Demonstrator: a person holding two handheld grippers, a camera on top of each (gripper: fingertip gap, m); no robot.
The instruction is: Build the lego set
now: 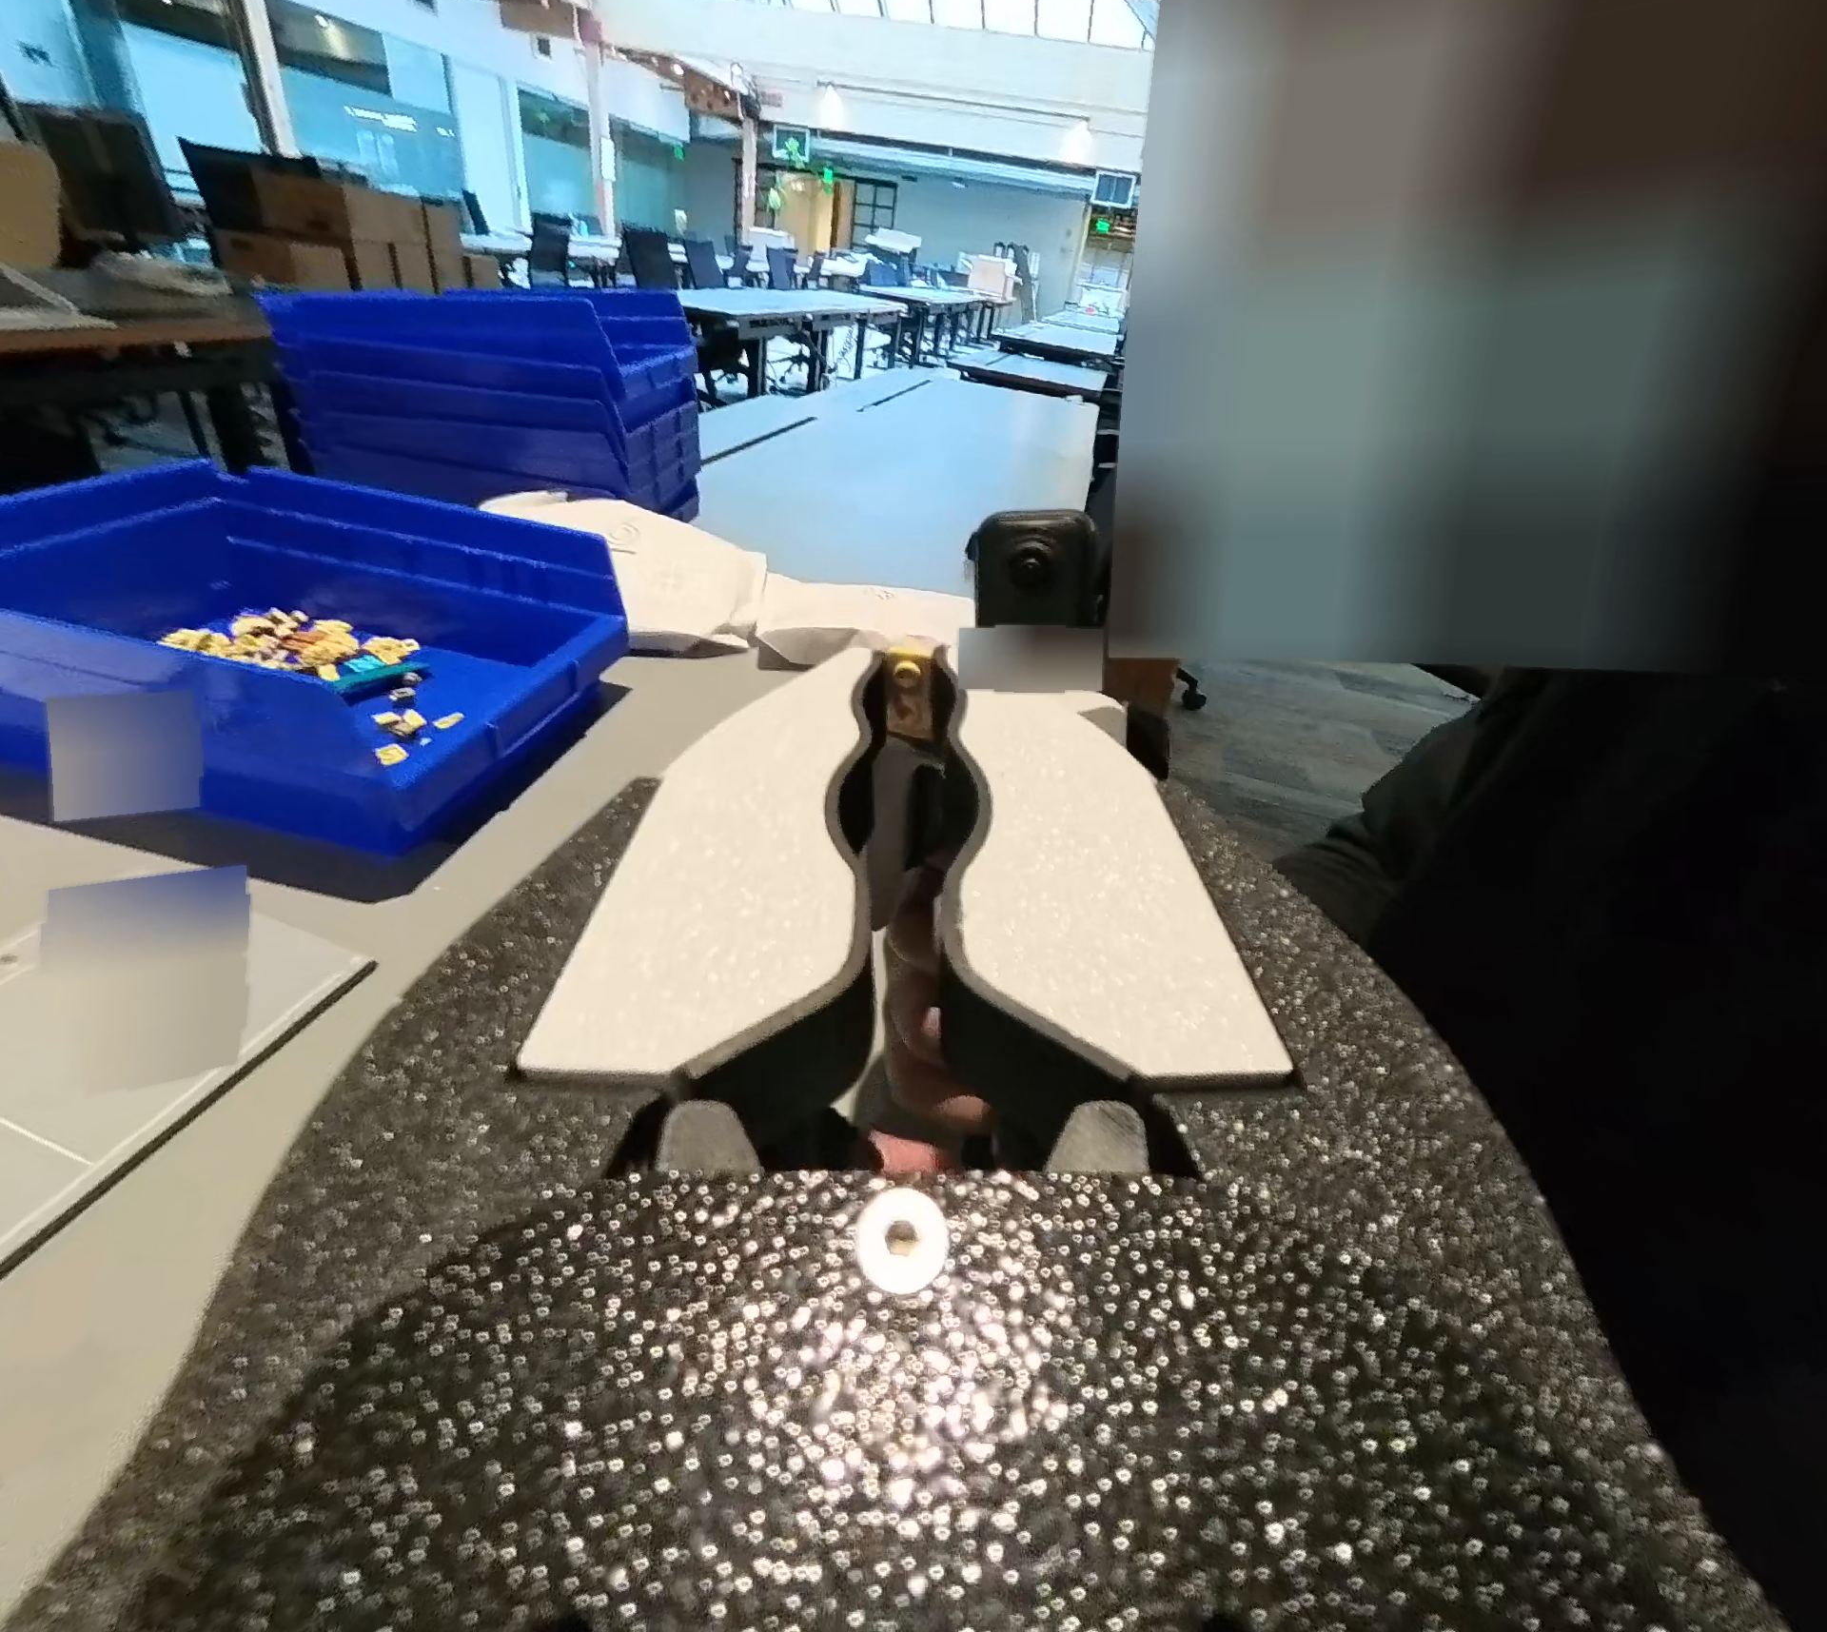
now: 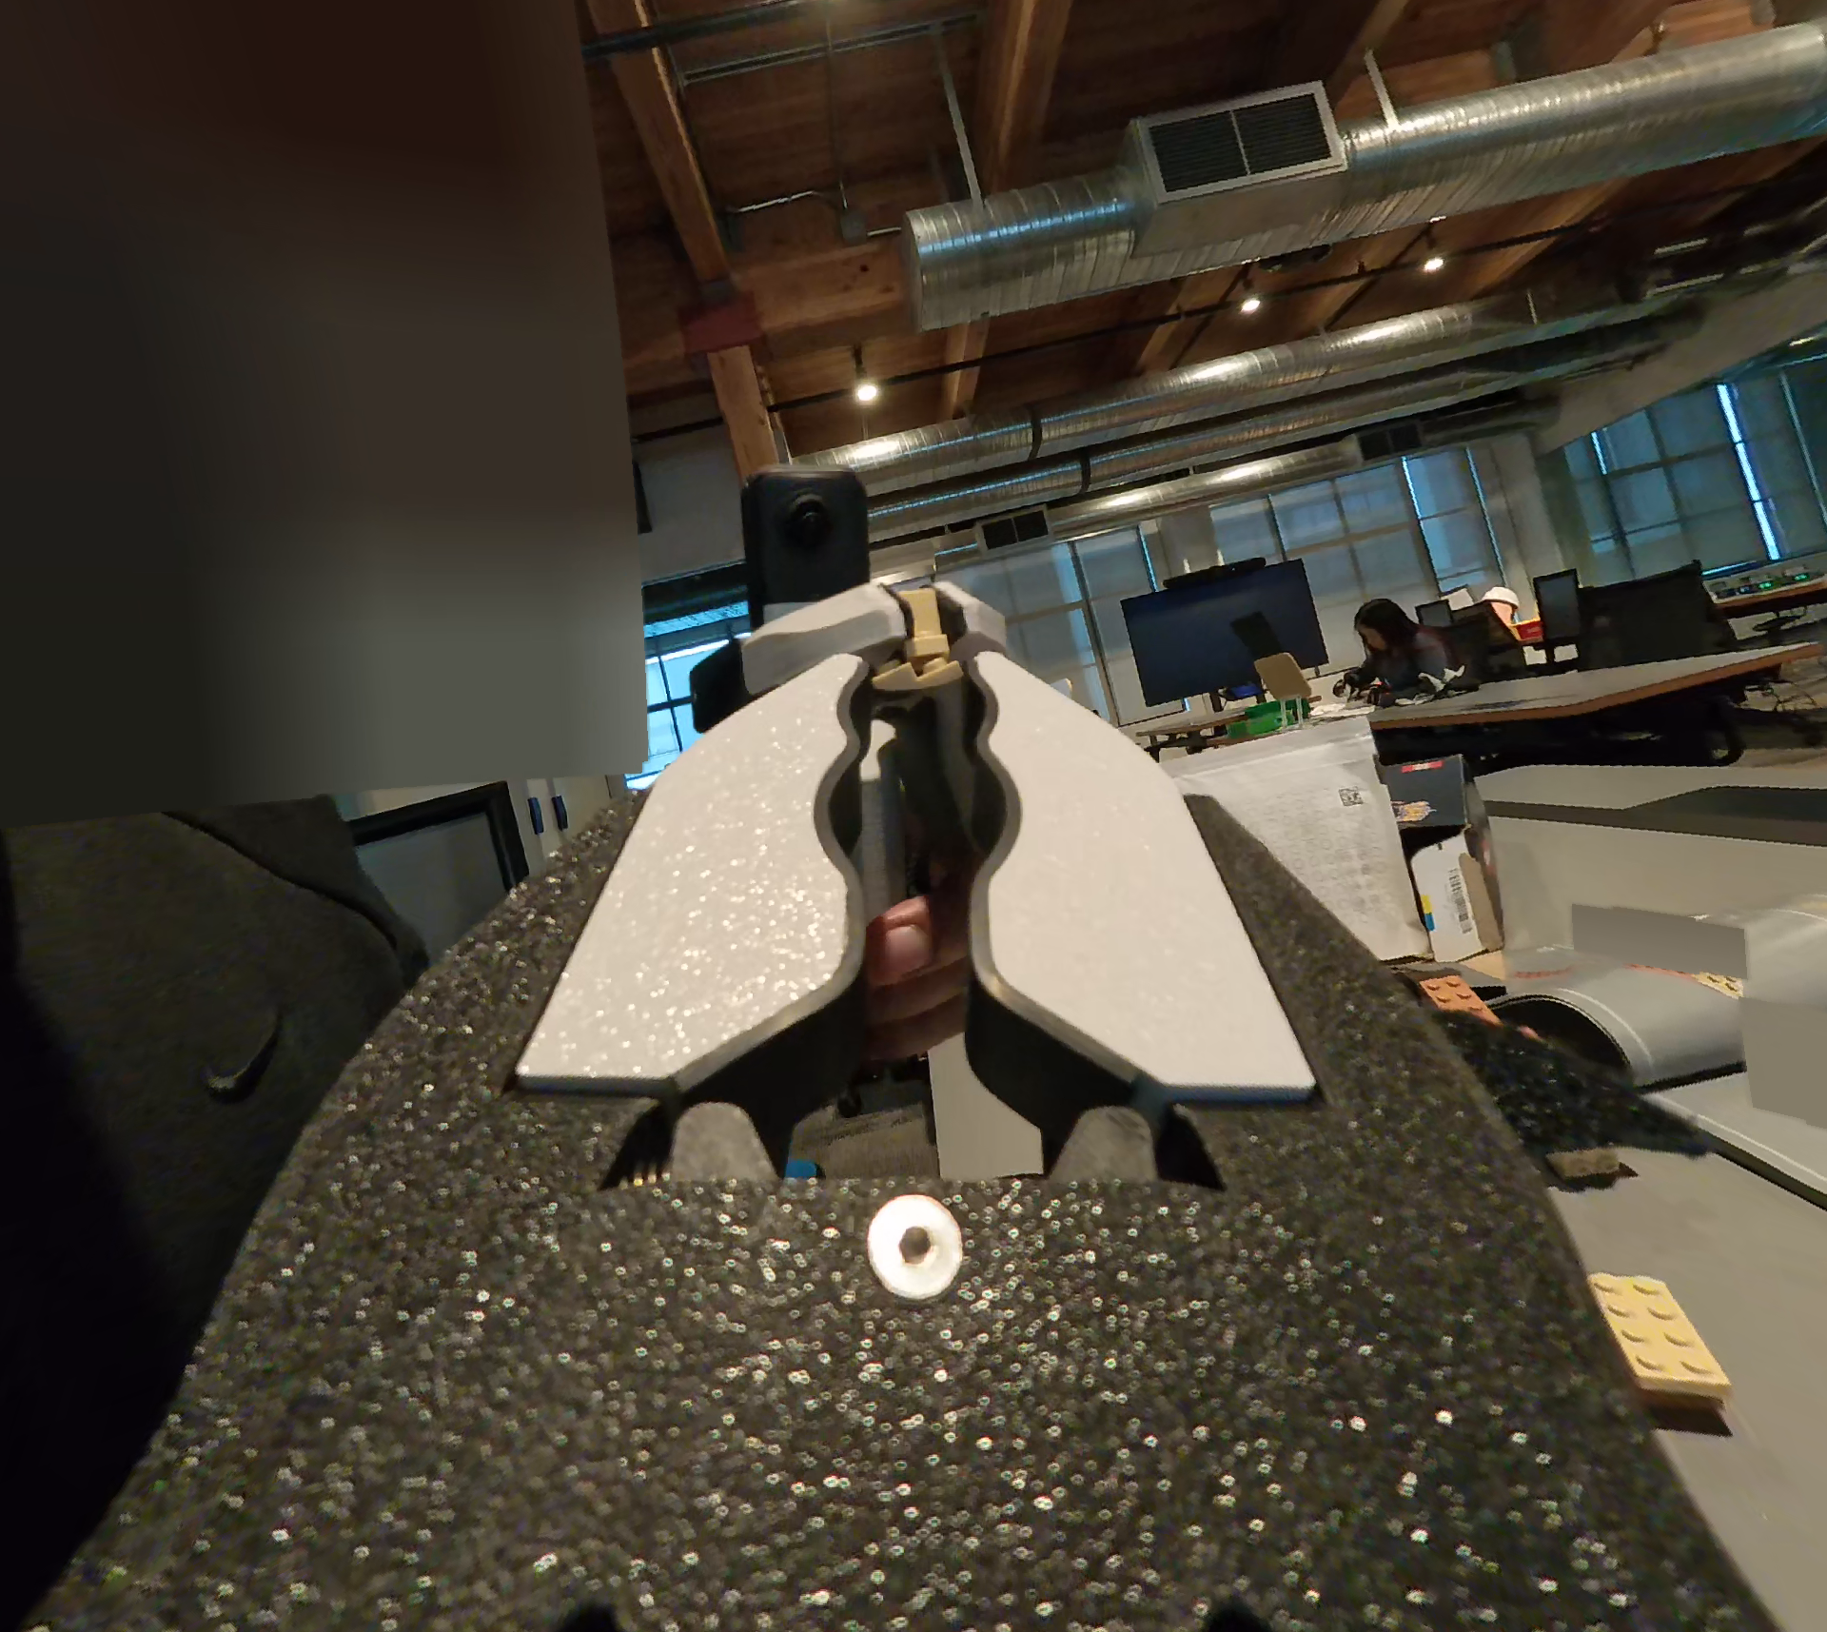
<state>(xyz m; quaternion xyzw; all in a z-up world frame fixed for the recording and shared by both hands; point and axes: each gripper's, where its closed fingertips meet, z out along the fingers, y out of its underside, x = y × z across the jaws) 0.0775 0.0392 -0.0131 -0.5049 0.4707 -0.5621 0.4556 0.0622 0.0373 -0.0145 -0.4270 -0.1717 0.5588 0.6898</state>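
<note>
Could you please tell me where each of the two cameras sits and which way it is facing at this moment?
Left wrist view: sits behind the left gripper, raised off the table, facing level across the room; the fingers pinch a tan lego piece, with a blue bin at left and the person's dark sleeve at right.
Right wrist view: sits behind the right gripper, tilted up toward the ceiling ducts; a thumb shows between the fingers.
Shared: each sees the other's camera ahead; the grippers meet tip to tip on the tan piece.

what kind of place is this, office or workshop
Most likely an open-plan office or lab in a converted industrial building: long rows of desks with chairs, a large monitor, exposed metal ducts under a timber ceiling, and stacked blue parts bins.
</note>
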